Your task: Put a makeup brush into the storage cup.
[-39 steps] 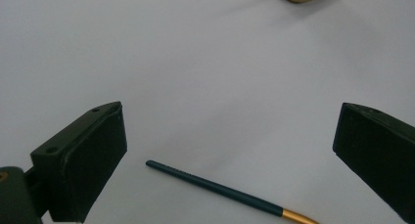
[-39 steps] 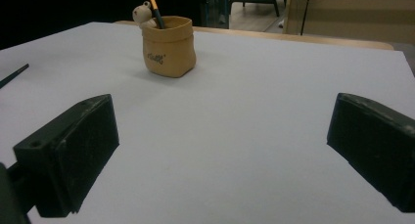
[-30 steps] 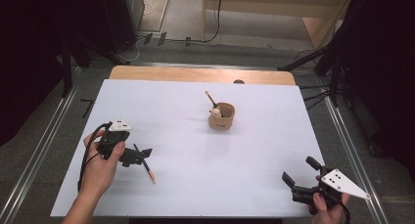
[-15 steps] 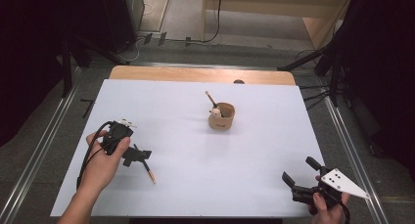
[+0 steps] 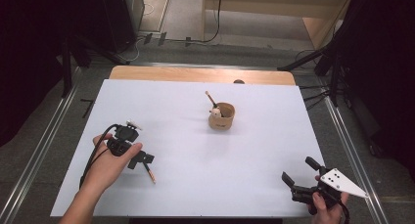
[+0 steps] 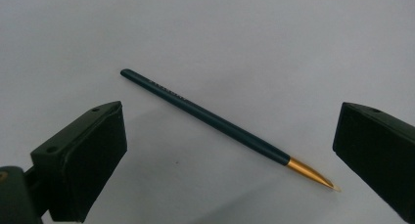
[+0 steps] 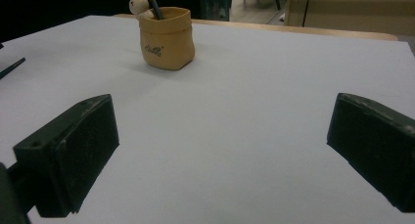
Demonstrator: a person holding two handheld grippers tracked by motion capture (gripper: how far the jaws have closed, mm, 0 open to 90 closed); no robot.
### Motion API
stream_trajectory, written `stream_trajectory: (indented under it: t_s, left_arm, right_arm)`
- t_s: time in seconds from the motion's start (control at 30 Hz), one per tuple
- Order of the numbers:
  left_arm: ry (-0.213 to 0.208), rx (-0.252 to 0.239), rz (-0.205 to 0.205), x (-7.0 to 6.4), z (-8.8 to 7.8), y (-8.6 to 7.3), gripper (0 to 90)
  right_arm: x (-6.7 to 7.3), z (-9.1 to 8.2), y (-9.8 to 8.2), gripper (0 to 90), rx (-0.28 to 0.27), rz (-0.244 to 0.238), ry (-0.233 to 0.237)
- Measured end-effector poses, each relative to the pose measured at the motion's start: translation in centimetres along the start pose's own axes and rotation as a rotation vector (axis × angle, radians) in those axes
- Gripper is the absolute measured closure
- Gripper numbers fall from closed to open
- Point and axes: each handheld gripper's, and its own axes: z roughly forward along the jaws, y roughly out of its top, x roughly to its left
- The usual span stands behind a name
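A thin dark teal brush (image 6: 215,120) with a gold tip lies flat on the white table; in the high view the brush (image 5: 150,174) shows at the front left. My left gripper (image 5: 141,158) hovers right over it, pointing down, open, its jaws wide on either side of the brush (image 6: 227,150) and not touching it. A tan pot (image 5: 221,116) stands mid-table with another brush and a small round figure in it; the pot (image 7: 166,37) is also far ahead of my right gripper. That right gripper (image 5: 299,177) rests open and empty at the front right.
The white table sheet (image 5: 205,155) ends near both hands at the front edge. A strip of wooden tabletop (image 5: 195,75) runs along the far edge. Metal rails and black stands flank the table on the floor.
My left gripper has tilted downward and shifted slightly right and nearer over the brush. The right gripper, the pot and the brush have stayed put.
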Motion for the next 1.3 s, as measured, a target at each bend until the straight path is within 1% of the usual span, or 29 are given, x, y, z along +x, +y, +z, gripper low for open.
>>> stream_trajectory:
  t_s: [0.1,0.27,0.33,0.37,0.4,0.47,0.53,0.6,0.7,0.77,0.8,0.9,0.93,0.97,1.0,1.07,1.1,1.13,1.3]
  left_arm:
    - [0.007,0.026,-0.009,-0.3,0.3,0.1,0.3]
    - [0.024,0.077,-0.013,-0.6,0.8,0.1,0.8]
    - [0.018,0.095,-0.017,-0.7,1.1,0.1,0.8]
    - [0.024,0.105,-0.016,-0.8,1.2,0.1,0.9]
    - [0.021,0.109,-0.018,-0.8,1.2,0.1,1.7]
    - [0.038,0.114,-0.019,-0.9,1.4,0.1,4.8]
    - [0.039,0.121,-0.021,-1.0,1.5,0.2,7.6]
    - [0.049,0.132,-0.017,-1.1,1.7,0.2,8.7]
    - [0.066,0.142,-0.017,-1.1,1.9,0.1,13.8]
    - [0.071,0.150,-0.015,-1.1,2.0,0.1,14.2]
    - [0.079,0.152,-0.014,-1.2,2.1,0.1,14.6]
    - [0.092,0.155,-0.007,-1.2,2.0,0.1,17.7]
    - [0.104,0.156,-0.007,-1.2,2.0,0.1,20.2]
    - [0.116,0.161,0.003,-1.2,1.9,0.1,23.9]
    - [0.127,0.154,0.005,-1.1,1.7,0.1,29.6]
    - [0.142,0.152,0.016,-0.9,1.4,0.0,45.5]
    - [0.144,0.157,0.020,-0.8,1.3,-0.1,54.0]
    - [0.142,0.157,0.023,-0.6,1.3,-0.1,60.6]
    - [0.128,0.171,0.025,0.1,1.1,-0.2,81.2]
  right_arm:
    - [0.0,0.0,0.0,0.0,0.002,0.000,0.000]
    - [0.0,0.1,0.0,0.0,0.005,-0.001,0.001]
    - [0.0,0.1,0.0,0.0,0.007,0.001,0.000]
    - [0.0,0.1,0.0,0.0,0.007,0.001,0.000]
    - [0.0,0.1,0.0,0.0,0.008,0.001,0.000]
    - [0.0,0.1,0.0,0.0,0.009,0.002,0.001]
    - [0.0,0.1,0.0,0.0,0.009,0.001,0.001]
    - [0.0,0.2,0.0,0.0,0.009,-0.003,0.000]
    - [0.0,0.2,0.0,0.0,0.010,0.001,-0.001]
    - [0.0,0.2,0.0,0.0,0.012,0.002,-0.002]
    - [0.0,0.2,0.0,0.0,0.011,0.002,-0.002]
    - [0.0,0.2,-0.1,0.0,0.013,0.002,-0.005]
    - [0.0,0.2,-0.1,0.0,0.014,0.002,-0.004]
    - [0.0,0.2,-0.1,0.0,0.014,0.000,-0.004]
    - [0.0,0.2,-0.1,0.0,0.014,-0.001,-0.004]
    - [0.0,0.2,-0.1,0.0,0.014,0.000,-0.004]
    - [0.0,0.2,-0.1,0.0,0.014,0.000,-0.005]
    - [0.0,0.2,-0.1,0.0,0.014,0.003,-0.004]
    - [0.0,0.3,-0.1,0.0,0.018,0.004,-0.009]
